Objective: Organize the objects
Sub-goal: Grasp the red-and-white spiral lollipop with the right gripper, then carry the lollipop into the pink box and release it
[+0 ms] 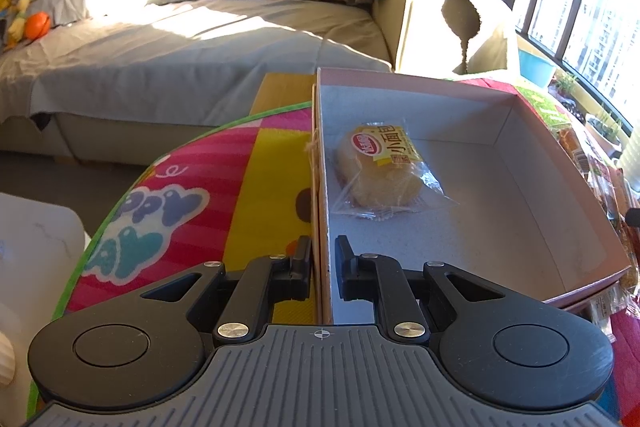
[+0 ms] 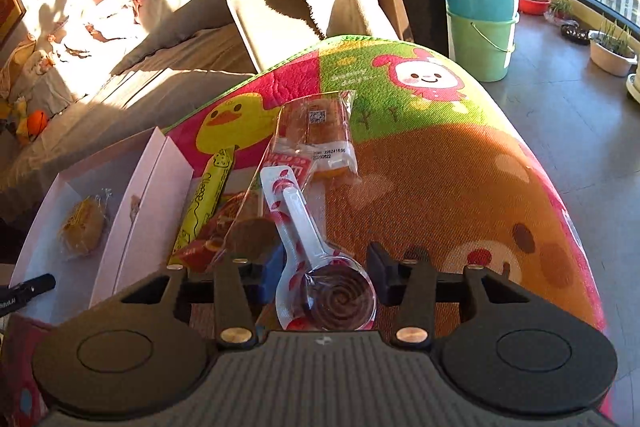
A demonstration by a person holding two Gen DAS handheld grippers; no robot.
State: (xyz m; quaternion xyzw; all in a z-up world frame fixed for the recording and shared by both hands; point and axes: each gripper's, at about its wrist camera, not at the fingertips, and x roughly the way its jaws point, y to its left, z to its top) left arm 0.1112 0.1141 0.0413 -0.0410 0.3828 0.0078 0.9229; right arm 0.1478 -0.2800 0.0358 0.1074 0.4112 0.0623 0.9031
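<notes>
A pink cardboard box (image 1: 568, 183) lies on a colourful play mat (image 1: 200, 187) and holds one wrapped small bread (image 1: 380, 171). My left gripper (image 1: 323, 259) straddles the box's near left wall (image 1: 320, 187), one finger on each side, closed against it. In the right wrist view my right gripper (image 2: 324, 267) is open around a wrapped swirl lollipop (image 2: 336, 297), which lies on the mat (image 2: 440, 187). Beyond it lie a wrapped cake (image 2: 320, 131), a yellow cheese stick (image 2: 204, 203) and a red snack pack (image 2: 216, 235). The box (image 2: 132, 203) shows at the left.
A grey sofa (image 1: 180, 39) stands behind the mat. Green and blue buckets (image 2: 480, 27) and plant pots (image 2: 612, 51) stand on the floor by the windows at the right. More snack packs (image 1: 600, 179) lie right of the box.
</notes>
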